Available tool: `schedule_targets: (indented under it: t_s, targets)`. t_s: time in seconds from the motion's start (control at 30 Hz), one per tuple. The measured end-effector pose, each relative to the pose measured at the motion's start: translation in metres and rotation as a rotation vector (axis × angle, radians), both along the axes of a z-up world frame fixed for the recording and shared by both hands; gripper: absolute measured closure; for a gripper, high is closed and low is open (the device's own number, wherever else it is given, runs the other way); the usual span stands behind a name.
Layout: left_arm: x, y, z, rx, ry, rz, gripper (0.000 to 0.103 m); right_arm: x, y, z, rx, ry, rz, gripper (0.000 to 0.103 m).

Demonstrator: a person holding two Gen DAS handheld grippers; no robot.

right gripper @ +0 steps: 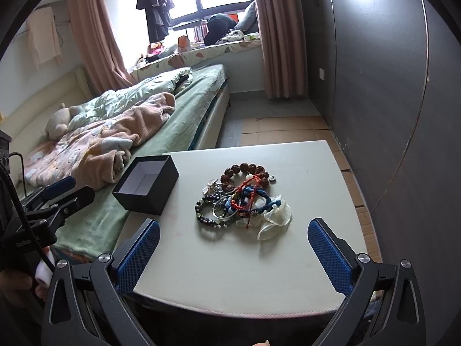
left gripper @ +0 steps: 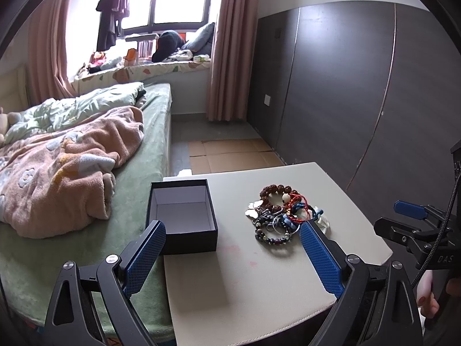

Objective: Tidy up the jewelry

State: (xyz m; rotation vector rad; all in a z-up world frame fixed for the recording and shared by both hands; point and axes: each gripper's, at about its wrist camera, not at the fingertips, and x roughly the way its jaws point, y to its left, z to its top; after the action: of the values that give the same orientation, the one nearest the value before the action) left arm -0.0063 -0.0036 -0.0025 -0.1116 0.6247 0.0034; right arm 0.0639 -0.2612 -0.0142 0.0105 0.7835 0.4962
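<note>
A pile of jewelry (left gripper: 281,216) lies on the white table (left gripper: 245,274): brown bead bracelets, dark bead strands, red and blue cords, silver bangles, small clear pouches. An open, empty black box (left gripper: 181,216) with a white lining stands at the table's left edge. My left gripper (left gripper: 232,238) is open and empty above the near part of the table, its right fingertip just in front of the pile. In the right wrist view the pile (right gripper: 242,201) and the box (right gripper: 147,186) show too. My right gripper (right gripper: 233,229) is open and empty, short of the pile.
A bed (left gripper: 86,158) with crumpled blankets abuts the table's left side. A dark wardrobe (left gripper: 360,86) lines the right wall. Cardboard sheets (left gripper: 230,152) cover the floor beyond the table. The right gripper shows at the left wrist view's right edge (left gripper: 409,216).
</note>
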Motion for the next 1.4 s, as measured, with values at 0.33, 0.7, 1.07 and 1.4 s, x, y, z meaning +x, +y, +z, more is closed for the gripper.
schedule_targets:
  t_s: [0.33, 0.7, 1.07, 1.4]
  targets:
    - [-0.001, -0.004, 0.001, 0.008, 0.002, -0.007, 0.008, 0.0, -0.002, 0.001, -0.001, -0.002, 0.0, 0.0]
    - [-0.006, -0.007, -0.001, 0.005, -0.003, -0.014, 0.008, -0.004, -0.004, 0.006, 0.009, -0.007, -0.025, 0.0]
    - [0.015, -0.006, -0.005, -0.084, 0.039, 0.011, 0.008, 0.009, -0.025, 0.009, 0.107, 0.029, -0.168, 0.0]
    - [0.048, -0.01, -0.019, -0.176, 0.072, 0.013, 0.017, 0.046, -0.038, -0.018, 0.217, 0.183, -0.261, 0.028]
